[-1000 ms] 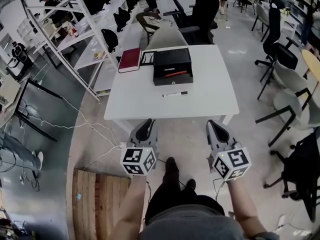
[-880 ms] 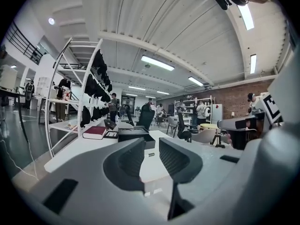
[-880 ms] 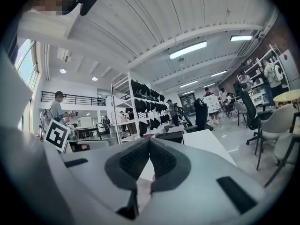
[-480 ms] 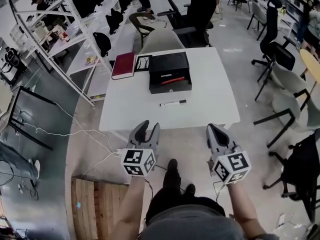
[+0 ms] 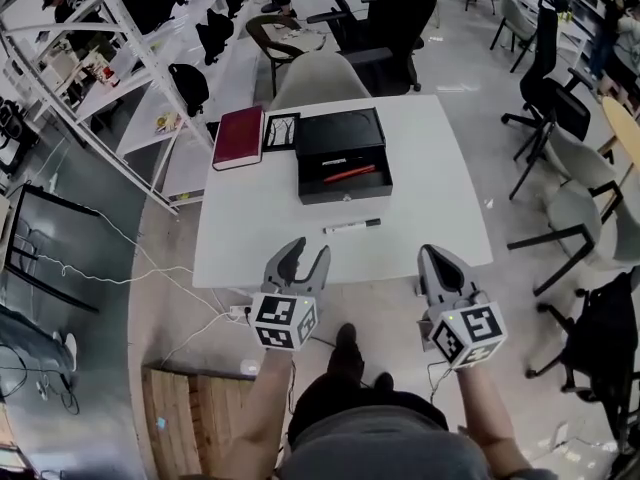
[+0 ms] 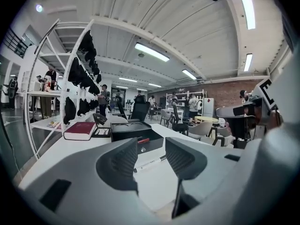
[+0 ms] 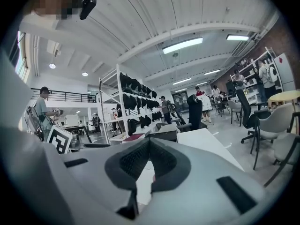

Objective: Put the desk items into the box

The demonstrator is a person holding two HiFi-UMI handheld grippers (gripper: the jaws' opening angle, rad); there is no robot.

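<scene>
Pale concrete floor lies under the person's feet, with a wooden pallet (image 5: 200, 408) at the lower left. Nearest of all, the two grippers are held side by side at the near edge of the white tabletop (image 5: 430, 208).

The left gripper (image 5: 307, 254) has its jaws spread wide. They have just been opening, and nothing is between them. In the left gripper view the gap frames the marker (image 5: 352, 226), which lies further off on the tabletop. The right gripper (image 5: 433, 254) has its jaws brought together at the tips and holds nothing.

The marker is the nearest thing on the tabletop. It lies crosswise not far from the near edge, with bare white around it, outside the box (image 5: 343, 153). The box, black and open, sits just behind the marker near the middle. A red pen (image 5: 350, 173) lies at a slant inside it.

Left of the box, just beside its far corner, is a small black frame (image 5: 280, 128). Next to that a red book (image 5: 238, 136) lies flat at the tabletop's far left corner.

Beyond the far edge stands a pale chair (image 5: 320, 73). A white rack (image 5: 130, 28) runs along the left, and more chairs stand out on the floor to the right.
</scene>
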